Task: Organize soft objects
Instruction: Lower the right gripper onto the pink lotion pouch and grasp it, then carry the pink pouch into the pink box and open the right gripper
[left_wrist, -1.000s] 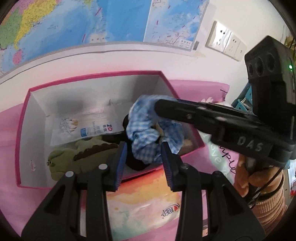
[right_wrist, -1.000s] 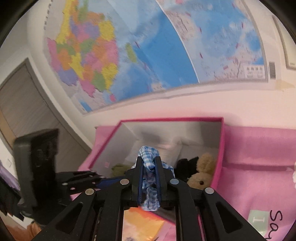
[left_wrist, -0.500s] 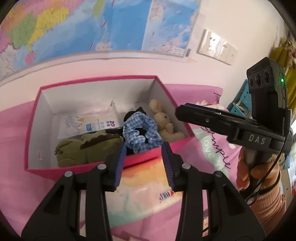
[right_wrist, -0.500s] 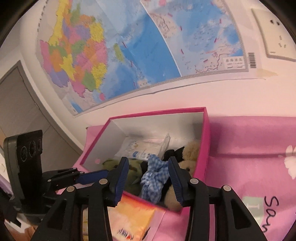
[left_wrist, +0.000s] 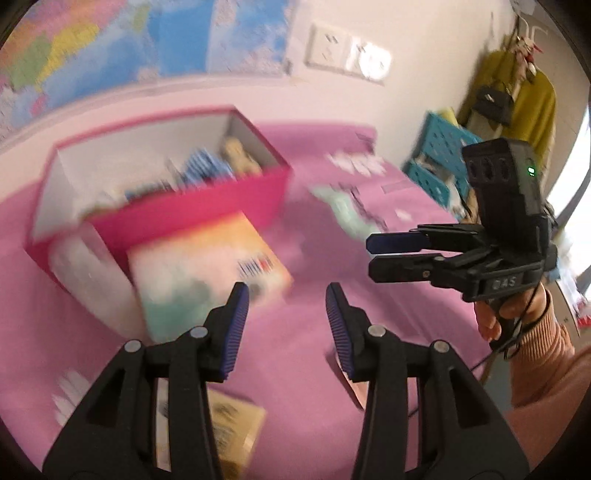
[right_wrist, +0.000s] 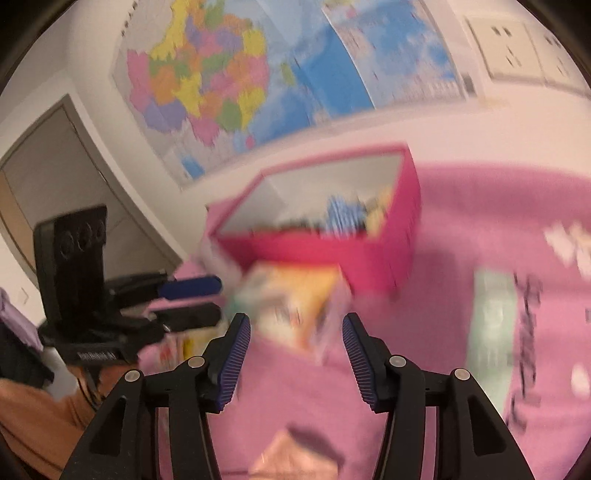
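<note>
left view, left gripper (left_wrist: 287, 325): jaws spread and opening, nothing between them; only pink bedcover (left_wrist: 295, 354) shows in the gap.
left view, right gripper (left_wrist: 373, 254): seen side-on at right, held by a hand (left_wrist: 506, 317) in an orange sleeve; jaws apart, empty.
left view, box (left_wrist: 207, 210): pink, open top, on the bed, well ahead of both grippers. Frame is blurred.
left view, box contents: blue checked scrunchie (left_wrist: 201, 168) and a tan plush toy (left_wrist: 238, 155) lie inside, toward the right end.
left view, outside the box: a colourful flat pack (left_wrist: 207, 266) leans at the box's front wall; a clear wrapped pack (left_wrist: 88, 277) beside it; a tan pack (left_wrist: 232, 428) close under the left gripper. Cannot tell what any of them holds.
right view, right gripper (right_wrist: 295, 350): jaws spread and opening, empty; the colourful pack sits just beyond the tips.
right view, left gripper (right_wrist: 218, 299): at left edge, jaws parted, empty.
right view, box (right_wrist: 332, 251): scrunchie (right_wrist: 341, 212) visible inside, tan toy beside it.
handling, scrunchie: judged very light, floppy, squashes flat; a pinch on any fold of the gathered fabric should hold.
handling, plush toy: light, springy; best pinched on the body, a limb may stretch.
handling, flat packs: likely slick wrap over a soft fill; grip an edge or corner, mid-face would probably slide.
</note>
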